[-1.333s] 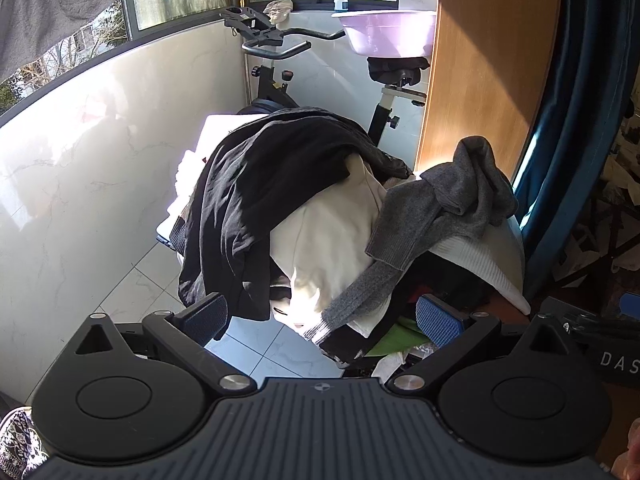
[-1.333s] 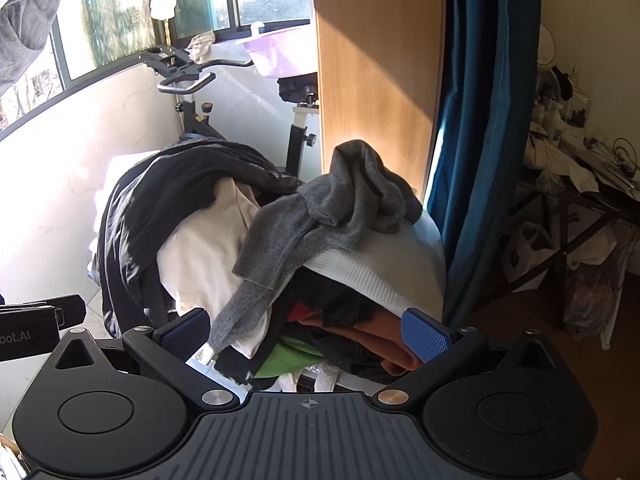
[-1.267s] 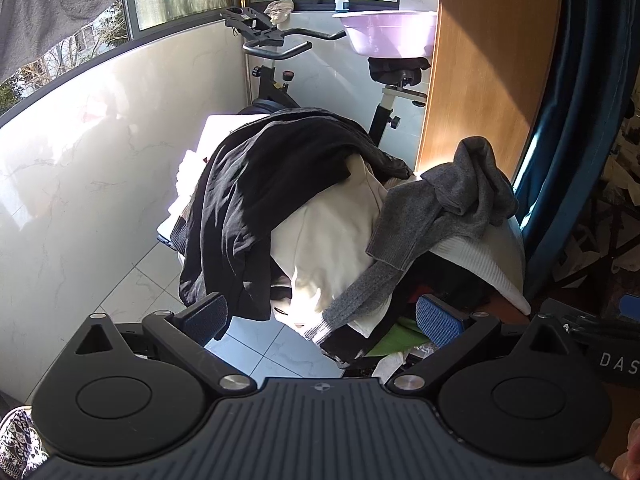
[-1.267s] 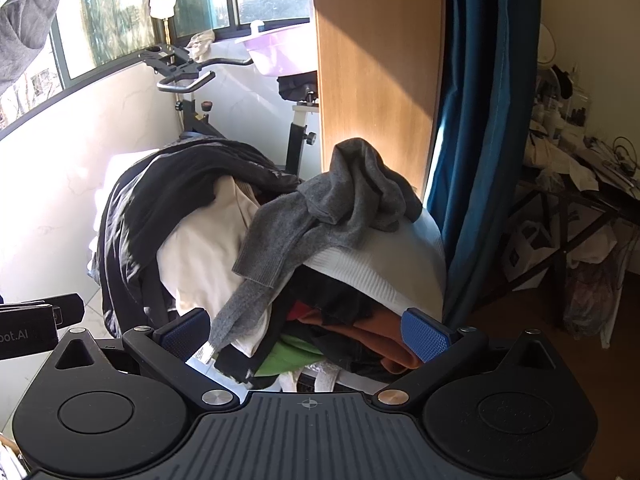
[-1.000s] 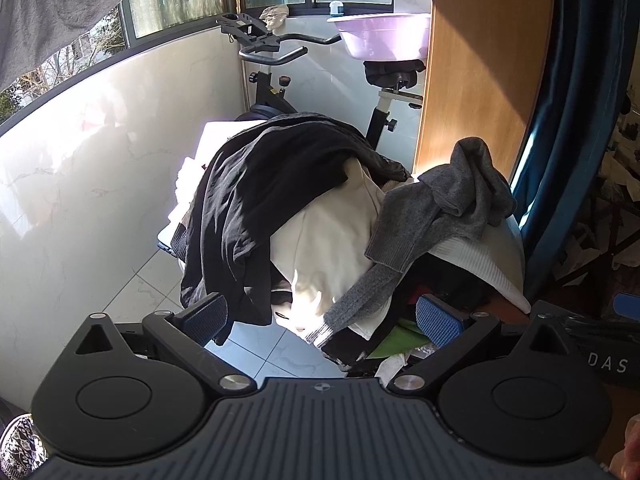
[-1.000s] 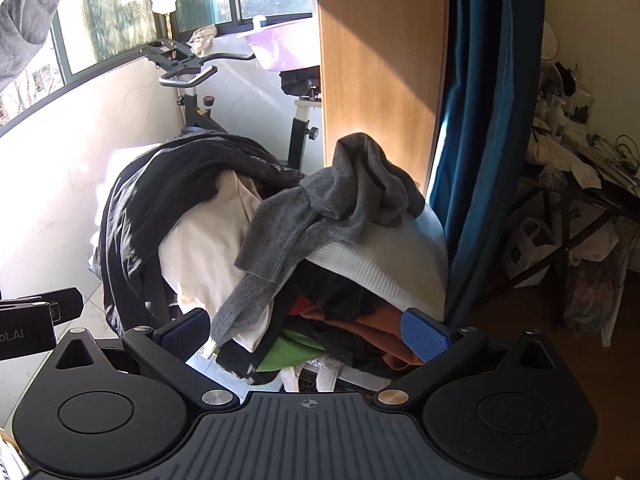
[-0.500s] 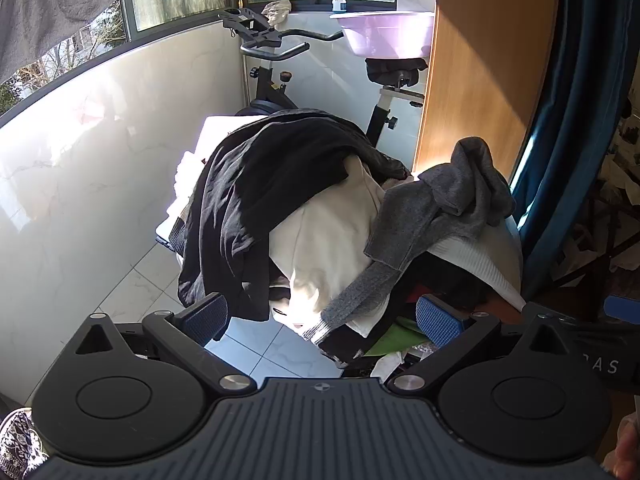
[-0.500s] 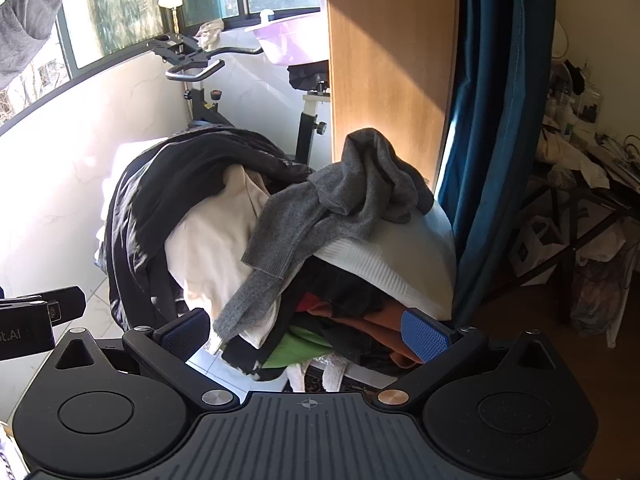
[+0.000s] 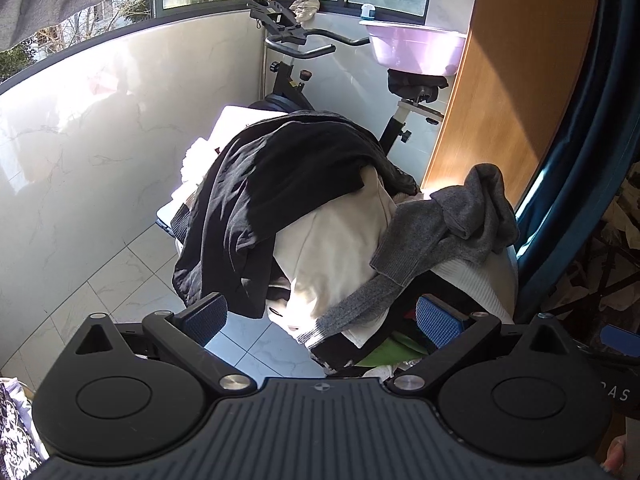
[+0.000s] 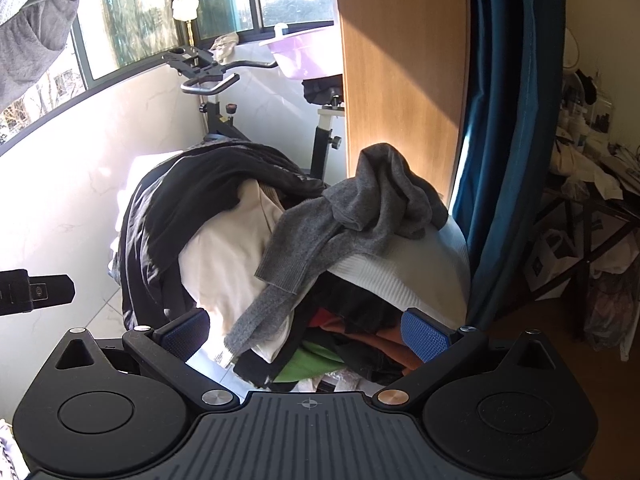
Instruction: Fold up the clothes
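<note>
Clothes sit in a tall unsorted heap in front of both grippers, on the tiled floor area by the marble wall. Furthest left, a black garment drapes down the pile; a cream one lies under it in the middle; a grey sweater slumps over the right side, one sleeve dangling, on a white ribbed piece. An exercise bike stands behind.

Over the last second both cameras have only drifted slightly, the right one edging closer, and the heap itself has not been disturbed. Left gripper and right gripper are both spread wide and empty. Folding seems not yet begun; picking a top garment, likely the sweater, looks next.
</note>
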The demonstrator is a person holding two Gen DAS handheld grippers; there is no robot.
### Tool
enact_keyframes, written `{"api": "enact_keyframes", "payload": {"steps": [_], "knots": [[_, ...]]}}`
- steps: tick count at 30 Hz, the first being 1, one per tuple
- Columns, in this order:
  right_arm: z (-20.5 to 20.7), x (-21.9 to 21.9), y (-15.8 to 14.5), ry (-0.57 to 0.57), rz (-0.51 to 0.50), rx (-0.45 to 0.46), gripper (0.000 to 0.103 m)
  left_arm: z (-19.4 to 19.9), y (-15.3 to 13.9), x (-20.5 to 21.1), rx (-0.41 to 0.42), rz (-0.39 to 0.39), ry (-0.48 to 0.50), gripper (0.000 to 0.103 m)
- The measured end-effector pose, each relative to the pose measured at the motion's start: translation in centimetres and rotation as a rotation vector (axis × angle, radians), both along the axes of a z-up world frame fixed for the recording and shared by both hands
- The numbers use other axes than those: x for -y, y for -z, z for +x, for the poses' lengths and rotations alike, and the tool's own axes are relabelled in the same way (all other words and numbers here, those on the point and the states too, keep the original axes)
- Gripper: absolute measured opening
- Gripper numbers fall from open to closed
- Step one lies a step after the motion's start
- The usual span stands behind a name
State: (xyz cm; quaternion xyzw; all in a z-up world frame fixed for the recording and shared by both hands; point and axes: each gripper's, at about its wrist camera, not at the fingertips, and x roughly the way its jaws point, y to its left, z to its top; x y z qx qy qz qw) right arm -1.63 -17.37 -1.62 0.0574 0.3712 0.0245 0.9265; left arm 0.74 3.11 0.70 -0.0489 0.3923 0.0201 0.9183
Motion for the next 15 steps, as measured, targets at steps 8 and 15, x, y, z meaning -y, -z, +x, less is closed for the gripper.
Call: {"api": "enact_keyframes", "payload": {"steps": [8, 15], "knots": [[-0.4, 1.0, -0.3, -0.005, 0.029, 0.071, 0.102, 0.4, 0.1, -1.2, 0.021, -0.021, -0.001, 0.103], [-1.9, 4.3, -0.3, 0.039, 0.124, 0.257, 0.102, 0.7, 0.3, -2.2, 0.083, -0.03, -0.028, 0.103]]}}
